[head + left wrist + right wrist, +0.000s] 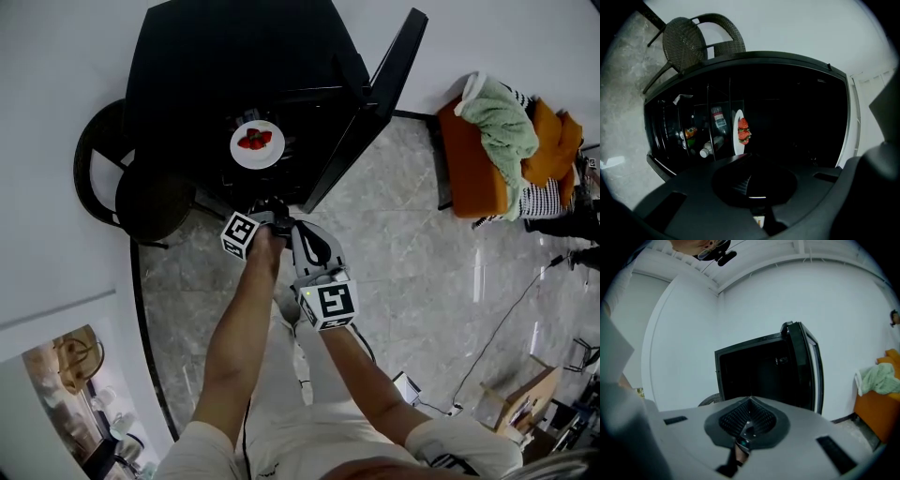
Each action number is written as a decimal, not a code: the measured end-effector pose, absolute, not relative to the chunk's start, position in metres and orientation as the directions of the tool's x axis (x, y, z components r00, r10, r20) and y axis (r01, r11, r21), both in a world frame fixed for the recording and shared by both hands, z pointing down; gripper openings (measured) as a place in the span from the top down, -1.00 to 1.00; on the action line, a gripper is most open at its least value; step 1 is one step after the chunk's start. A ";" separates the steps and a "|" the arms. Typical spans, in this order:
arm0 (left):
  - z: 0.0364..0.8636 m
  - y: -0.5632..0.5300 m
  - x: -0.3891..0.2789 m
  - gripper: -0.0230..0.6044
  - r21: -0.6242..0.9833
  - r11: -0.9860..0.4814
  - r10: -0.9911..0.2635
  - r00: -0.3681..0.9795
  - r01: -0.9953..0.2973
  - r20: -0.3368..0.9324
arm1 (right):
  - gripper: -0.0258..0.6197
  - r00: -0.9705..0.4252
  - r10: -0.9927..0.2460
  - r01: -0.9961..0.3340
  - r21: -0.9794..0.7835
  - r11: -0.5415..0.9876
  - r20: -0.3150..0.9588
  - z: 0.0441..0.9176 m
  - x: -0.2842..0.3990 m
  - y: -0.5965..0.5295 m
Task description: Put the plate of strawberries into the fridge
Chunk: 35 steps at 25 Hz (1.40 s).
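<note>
Currently, we find the plate [257, 145] of strawberries [255, 141] resting on a shelf inside the black fridge [216, 56]. Its door [380, 94] stands open to the right in the head view. Neither gripper touches the plate.

We hold the left gripper [751, 177] just in front of the open compartment. Its own view shows the two jaws pressed fully together with nothing between them, so it is clenched and empty. In that view the plate sits further in, with the strawberries grouped at its middle. A bottle [708, 149] and other small containers lie in the shelf section beside it.

We hold the right gripper [749, 420] next to the left one, a little further from the fridge. Its jaws likewise meet, with no object between them. The right gripper view faces the fridge from outside, with the door open.

A dark wicker chair [141, 192] stands beside the fridge, against the wall. An orange seat [466, 164] carrying a green cloth [502, 117] stands well apart, on the far side of the door.
</note>
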<state>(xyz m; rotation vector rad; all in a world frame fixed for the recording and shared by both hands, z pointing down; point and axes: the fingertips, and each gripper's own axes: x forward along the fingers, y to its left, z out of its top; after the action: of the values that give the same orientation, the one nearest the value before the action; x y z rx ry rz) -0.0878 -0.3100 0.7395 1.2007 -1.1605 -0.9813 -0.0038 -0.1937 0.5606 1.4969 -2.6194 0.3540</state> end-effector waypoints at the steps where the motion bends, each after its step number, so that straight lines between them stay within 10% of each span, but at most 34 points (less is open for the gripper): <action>1: 0.734 -0.310 -0.088 0.92 0.992 0.122 -0.978 0.167 -0.038 0.127 | 0.88 -0.510 -0.836 -0.860 -0.152 0.488 0.204 0.559 -0.003 -0.194; 35: 0.527 -0.254 -0.104 0.93 0.883 -0.148 -0.939 0.343 -0.446 0.016 | 0.89 -0.560 -0.795 -0.827 -0.214 0.520 0.233 0.459 -0.021 -0.193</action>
<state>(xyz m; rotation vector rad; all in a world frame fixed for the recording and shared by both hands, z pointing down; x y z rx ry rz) -0.1039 -0.2537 0.5266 1.7504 -1.2362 -0.7233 -0.0213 -0.1935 0.4587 1.4167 -2.6449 0.4600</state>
